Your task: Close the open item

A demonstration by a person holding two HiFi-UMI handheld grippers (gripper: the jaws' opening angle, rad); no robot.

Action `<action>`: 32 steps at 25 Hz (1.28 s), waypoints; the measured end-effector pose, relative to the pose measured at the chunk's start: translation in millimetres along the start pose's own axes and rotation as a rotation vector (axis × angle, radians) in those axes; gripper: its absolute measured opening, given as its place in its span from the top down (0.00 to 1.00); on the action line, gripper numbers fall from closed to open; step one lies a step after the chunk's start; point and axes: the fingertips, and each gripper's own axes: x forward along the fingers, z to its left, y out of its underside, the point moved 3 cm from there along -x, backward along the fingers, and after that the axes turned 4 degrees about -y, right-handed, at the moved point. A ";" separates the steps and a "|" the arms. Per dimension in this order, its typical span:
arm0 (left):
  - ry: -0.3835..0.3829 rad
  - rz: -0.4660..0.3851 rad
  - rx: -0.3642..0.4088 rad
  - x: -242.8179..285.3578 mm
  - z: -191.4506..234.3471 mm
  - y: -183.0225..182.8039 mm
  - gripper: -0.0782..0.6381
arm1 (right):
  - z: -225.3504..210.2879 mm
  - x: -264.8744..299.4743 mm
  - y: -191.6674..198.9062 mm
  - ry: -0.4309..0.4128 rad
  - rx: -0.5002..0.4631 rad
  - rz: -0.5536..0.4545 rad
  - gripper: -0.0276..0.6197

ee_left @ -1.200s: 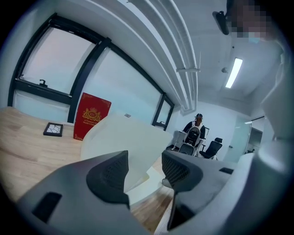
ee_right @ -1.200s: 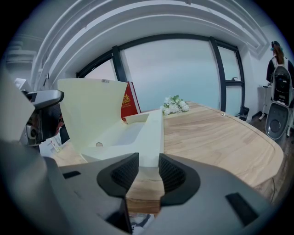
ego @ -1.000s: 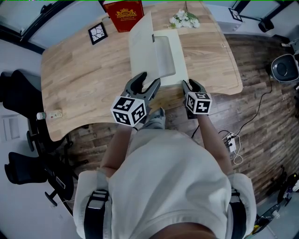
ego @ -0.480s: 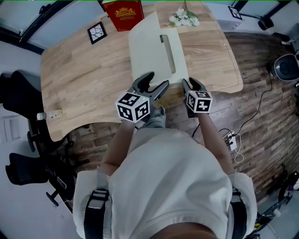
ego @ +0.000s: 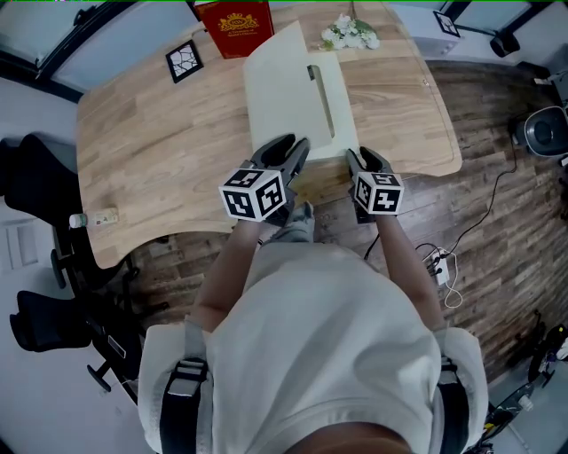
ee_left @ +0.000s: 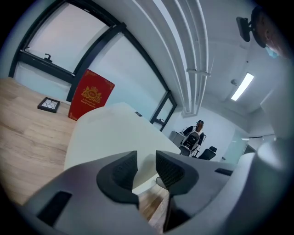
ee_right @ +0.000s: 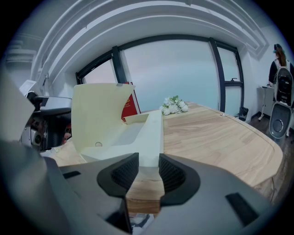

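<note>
A cream box stands on the wooden table [ego: 160, 133], its lid [ego: 284, 97] tilted low over the base. In the right gripper view the lid [ee_right: 98, 112] still stands up off the base [ee_right: 147, 133]. My left gripper [ego: 288, 147] sits at the lid's near left corner. Its jaws are closing, and the lid's edge [ee_left: 110, 133] shows in the gap of the left gripper [ee_left: 146, 158], with the pads apart from it. My right gripper [ego: 359, 160] rests at the box's near right corner. The right gripper [ee_right: 148, 160] holds nothing and keeps a narrow gap.
A red box [ego: 235, 27] and white flowers [ego: 351, 35] stand at the table's far edge, with a marker tile [ego: 185, 62] to the left. Black office chairs [ego: 35, 177] stand left of the table. Cables [ego: 444, 266] lie on the floor to the right.
The lid has swung down over the base, hiding the inside. My left gripper moved up to the lid's near corner, opened wide, then narrowed. The right gripper stayed put.
</note>
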 end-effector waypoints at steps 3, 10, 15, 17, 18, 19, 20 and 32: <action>-0.050 0.014 0.011 2.9 8.4 -0.1 0.70 | 0.4 -0.3 0.3 0.001 0.000 -0.001 0.74; -0.087 0.047 0.072 17.6 13.9 -7.6 0.68 | 0.2 -0.2 0.4 0.002 0.003 0.000 0.74; -0.113 0.057 0.074 24.0 26.9 -14.5 0.68 | 0.9 -0.5 0.1 0.000 0.002 -0.001 0.74; -0.116 0.062 0.082 26.7 30.0 -17.5 0.68 | 1.0 -0.7 -0.2 -0.002 0.001 -0.003 0.74; -0.117 0.063 0.086 28.4 31.3 -19.2 0.68 | 1.1 -0.6 -0.4 -0.003 0.002 -0.003 0.74; -0.119 0.064 0.090 30.6 32.4 -20.7 0.68 | 1.1 -0.4 -0.5 -0.003 0.002 -0.002 0.74; -0.120 0.066 0.094 33.2 33.4 -21.9 0.68 | 0.9 -0.2 -0.6 -0.003 0.003 -0.002 0.74; -0.153 0.058 0.142 66.5 42.4 -38.4 0.68 | 1.1 -0.7 -0.1 -0.007 0.006 -0.001 0.74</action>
